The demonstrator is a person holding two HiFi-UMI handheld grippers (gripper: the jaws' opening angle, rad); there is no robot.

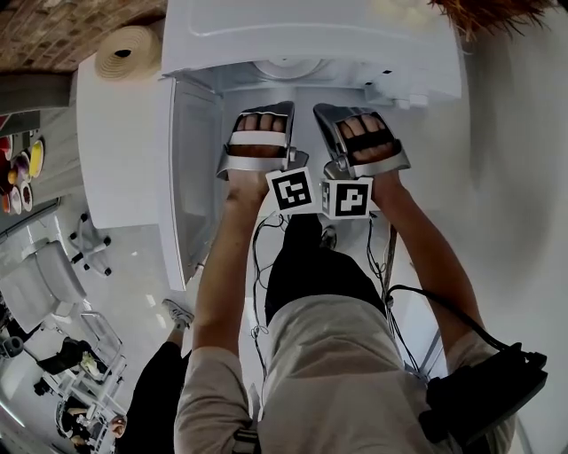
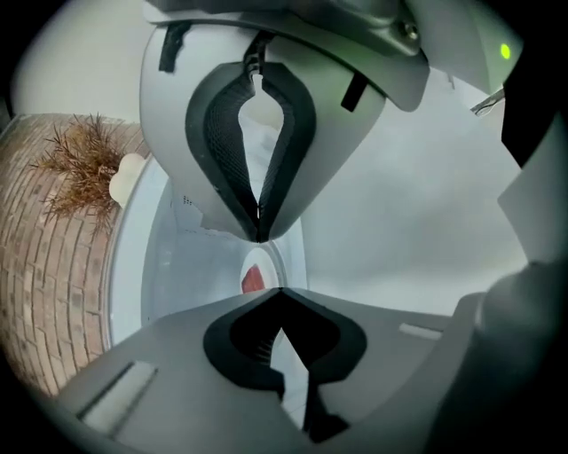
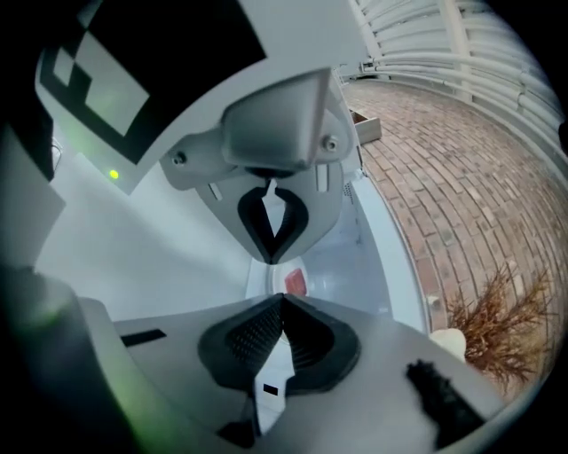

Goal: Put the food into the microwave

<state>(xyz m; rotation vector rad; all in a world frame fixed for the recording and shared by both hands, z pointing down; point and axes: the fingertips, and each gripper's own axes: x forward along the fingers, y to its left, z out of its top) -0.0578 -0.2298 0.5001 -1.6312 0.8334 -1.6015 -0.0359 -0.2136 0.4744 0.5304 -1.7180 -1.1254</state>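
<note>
A woven round object (image 1: 129,51) lies on a white bench (image 1: 111,151) at the left, next to a white microwave (image 1: 311,35) whose door (image 1: 191,177) hangs open to the left. In front of the open cavity a person holds two tongs side by side, both pointing in and slightly downward. The left tongs (image 1: 263,113) are closed tip to tip with nothing between them, and their own view looks past the tips into the white interior. The food (image 2: 253,277), a red piece, rests on a round white dish (image 2: 277,259) on the microwave floor, well beyond the tips and apart from both tools. The right tongs (image 1: 342,113), just beside the left pair, also have their tips drawn together and grip nothing. Their view shows the same red piece inside the cavity. A dried brown plant (image 1: 493,11) stands at the far right, against brickwork (image 3: 461,177).
</note>
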